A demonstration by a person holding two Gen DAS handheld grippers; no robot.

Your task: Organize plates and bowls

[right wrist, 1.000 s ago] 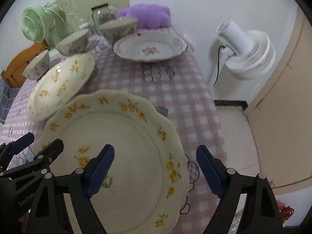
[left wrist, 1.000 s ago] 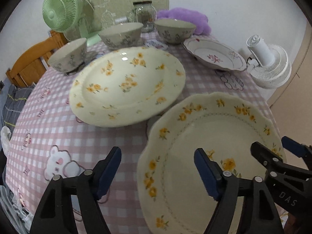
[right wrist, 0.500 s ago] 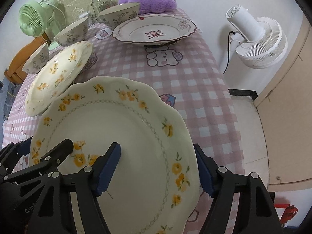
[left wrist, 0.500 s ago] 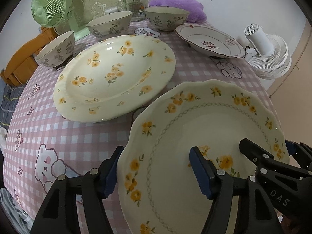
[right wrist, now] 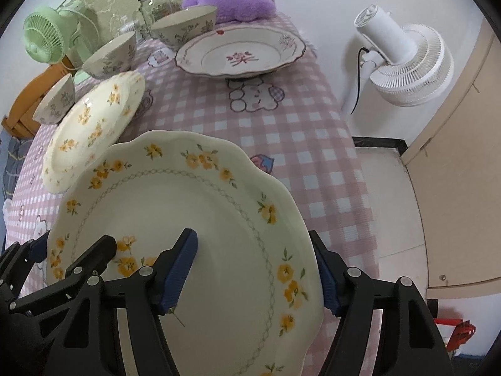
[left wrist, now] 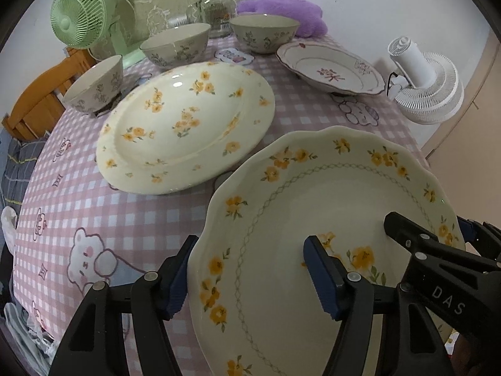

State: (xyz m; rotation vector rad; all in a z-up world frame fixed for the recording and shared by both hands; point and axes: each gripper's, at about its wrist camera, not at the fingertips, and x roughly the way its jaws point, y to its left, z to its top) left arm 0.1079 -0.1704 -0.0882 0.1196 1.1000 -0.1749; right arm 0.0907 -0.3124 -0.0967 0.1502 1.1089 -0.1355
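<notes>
A scalloped cream plate with yellow flowers (left wrist: 332, 219) (right wrist: 188, 219) is lifted above the checked table. My left gripper (left wrist: 250, 269) holds its left rim, one finger under and one over. My right gripper (right wrist: 256, 269) holds its right rim the same way. A second cream plate with yellow flowers (left wrist: 184, 125) (right wrist: 90, 125) rests tilted on the table beyond. A white plate with a red flower (left wrist: 328, 69) (right wrist: 241, 53) sits at the far right. Three grey-flowered bowls (left wrist: 175, 44) (left wrist: 264, 33) (left wrist: 97, 83) stand along the back.
A green fan (left wrist: 81, 18), a glass jar (left wrist: 214, 9) and a purple plush (left wrist: 281, 11) stand at the back of the table. A white floor fan (right wrist: 404, 56) stands right of the table. A wooden chair (left wrist: 37, 100) is at the left.
Both grippers have closed in on the scalloped plate's rims and lifted it. The plate now sits higher and nearer to the cameras than one second ago.
</notes>
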